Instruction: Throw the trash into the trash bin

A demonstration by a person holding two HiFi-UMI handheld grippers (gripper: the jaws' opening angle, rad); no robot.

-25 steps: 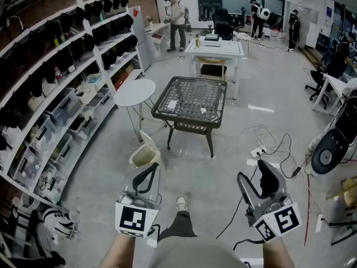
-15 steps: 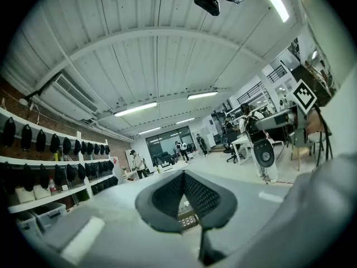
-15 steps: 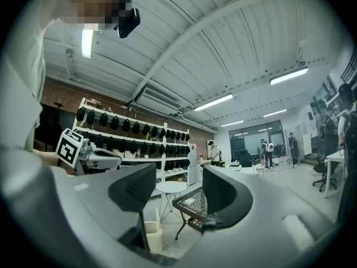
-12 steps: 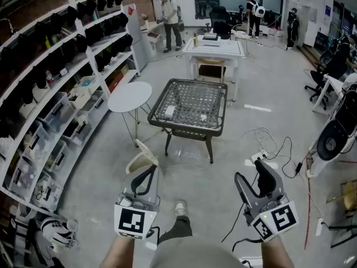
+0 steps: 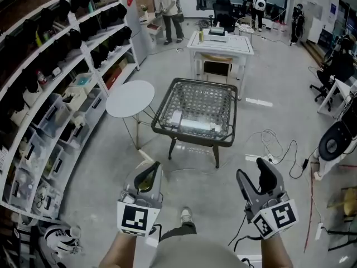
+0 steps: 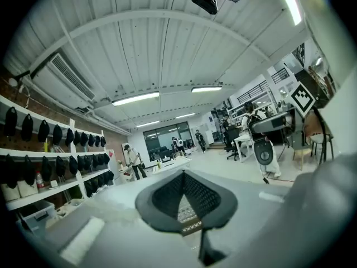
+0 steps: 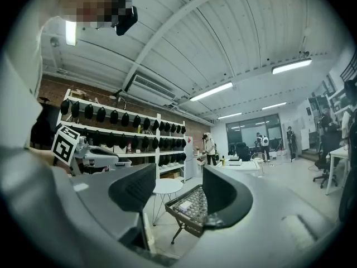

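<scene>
A dark wicker table with a glass top stands ahead of me, and a crumpled white piece of trash lies on its left part. My left gripper is held low at the front left, its curved jaws meeting at the tips with nothing between them. It covers most of the cream trash bin on the floor. My right gripper is at the front right, open and empty. In the right gripper view the table and the white trash show between the right gripper's jaws.
A small round white table stands left of the wicker table, and long shelves run along the left wall. A white desk is behind. Cables and a fan lie to the right. People stand at the back.
Both grippers and the view have advanced toward the wicker table, which now looks nearer. The trash bin has slid behind the left gripper. Neither pair of jaws changed.
</scene>
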